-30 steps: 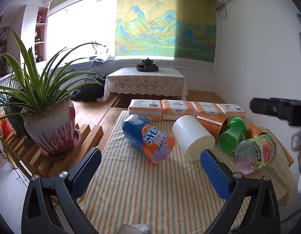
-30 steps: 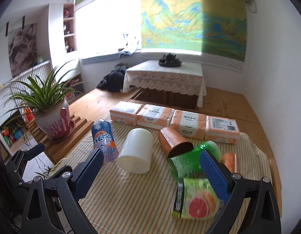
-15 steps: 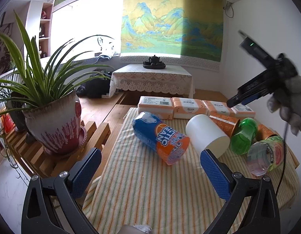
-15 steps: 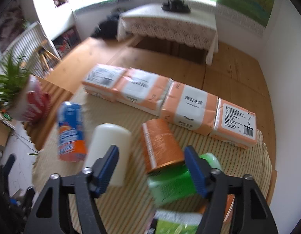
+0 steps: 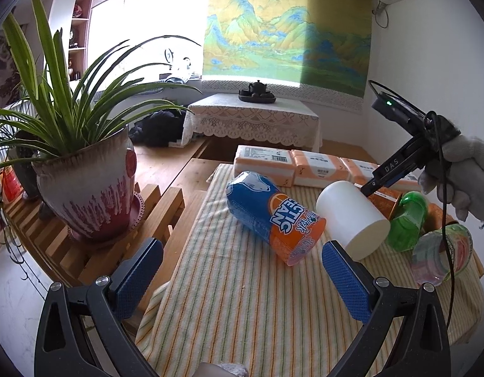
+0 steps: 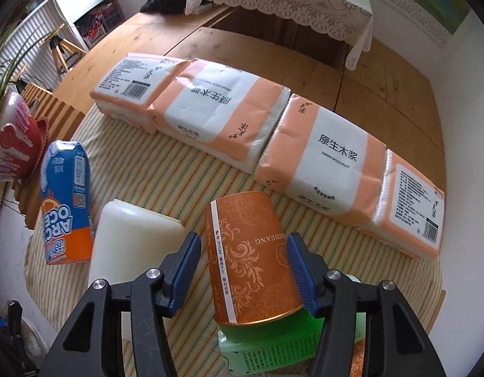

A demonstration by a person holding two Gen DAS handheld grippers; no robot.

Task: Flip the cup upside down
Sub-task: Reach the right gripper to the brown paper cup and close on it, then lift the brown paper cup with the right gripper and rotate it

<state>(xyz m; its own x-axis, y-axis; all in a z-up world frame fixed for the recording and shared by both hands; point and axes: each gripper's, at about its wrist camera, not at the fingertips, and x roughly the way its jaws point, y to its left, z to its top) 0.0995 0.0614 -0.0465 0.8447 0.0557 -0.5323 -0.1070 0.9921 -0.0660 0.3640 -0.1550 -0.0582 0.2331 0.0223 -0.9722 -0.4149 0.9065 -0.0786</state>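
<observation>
Several cups lie on their sides on the striped cloth point(image 5: 242, 298). In the right wrist view an orange patterned cup point(image 6: 251, 257) lies between the jaws of my right gripper point(image 6: 245, 270), which is open around it, the pads close to its sides. A white cup point(image 6: 129, 245) and a blue-orange cup point(image 6: 66, 201) lie to its left, a green cup point(image 6: 270, 345) below it. In the left wrist view my left gripper point(image 5: 239, 279) is open and empty, hovering near the blue-orange cup point(image 5: 273, 213) and white cup point(image 5: 352, 216). The right gripper point(image 5: 395, 169) reaches down behind the white cup.
Several tissue packs point(image 6: 320, 154) line the far edge of the cloth. A potted plant point(image 5: 85, 176) stands on a slatted wooden stand at the left. A green cup point(image 5: 405, 220) and a grapefruit-print cup point(image 5: 443, 251) lie at the right. A lace-covered table point(image 5: 251, 116) stands behind.
My right gripper has dropped down and forward over the orange cup, and its jaws now straddle it. The left gripper has drifted a little closer to the blue-orange cup.
</observation>
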